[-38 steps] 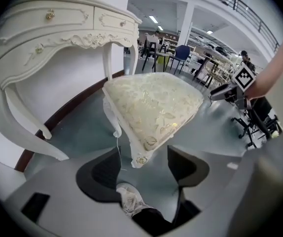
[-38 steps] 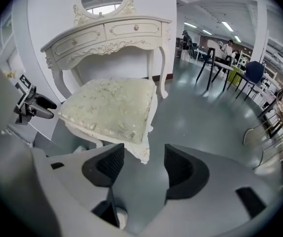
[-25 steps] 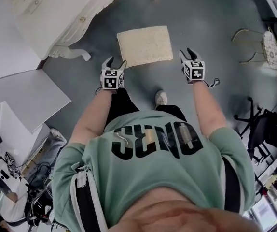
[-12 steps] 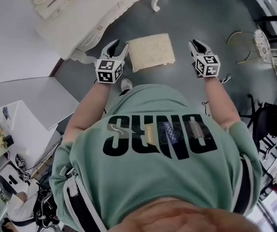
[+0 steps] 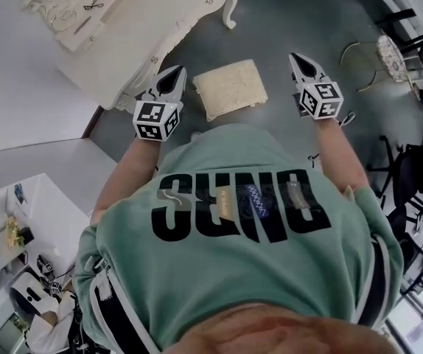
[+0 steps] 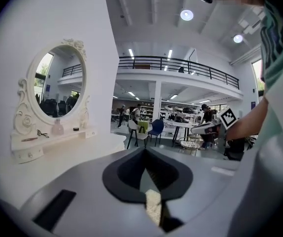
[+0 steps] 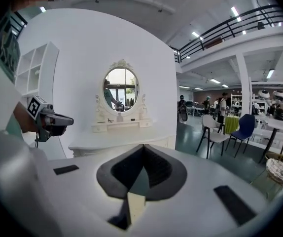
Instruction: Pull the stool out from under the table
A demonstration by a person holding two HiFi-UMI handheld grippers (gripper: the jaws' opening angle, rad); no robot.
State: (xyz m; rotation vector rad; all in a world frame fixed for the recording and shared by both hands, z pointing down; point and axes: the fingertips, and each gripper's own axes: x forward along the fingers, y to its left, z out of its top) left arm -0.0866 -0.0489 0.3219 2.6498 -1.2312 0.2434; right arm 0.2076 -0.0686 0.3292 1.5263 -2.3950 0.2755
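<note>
— Up come both hands, away from the stool (image 5: 228,88)! Left gripper (image 5: 172,78) and right gripper (image 5: 303,66) have just been closing: jaws together now, nothing between them.
— And the stool?
— Alone on the floor, just beside the table (image 5: 141,28), apparently clear of its edge. Job looks done.

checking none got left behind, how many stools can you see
1. The stool stands on the floor, just off the edge of the table, in front of the person. The table could hide another beneath it.
</note>
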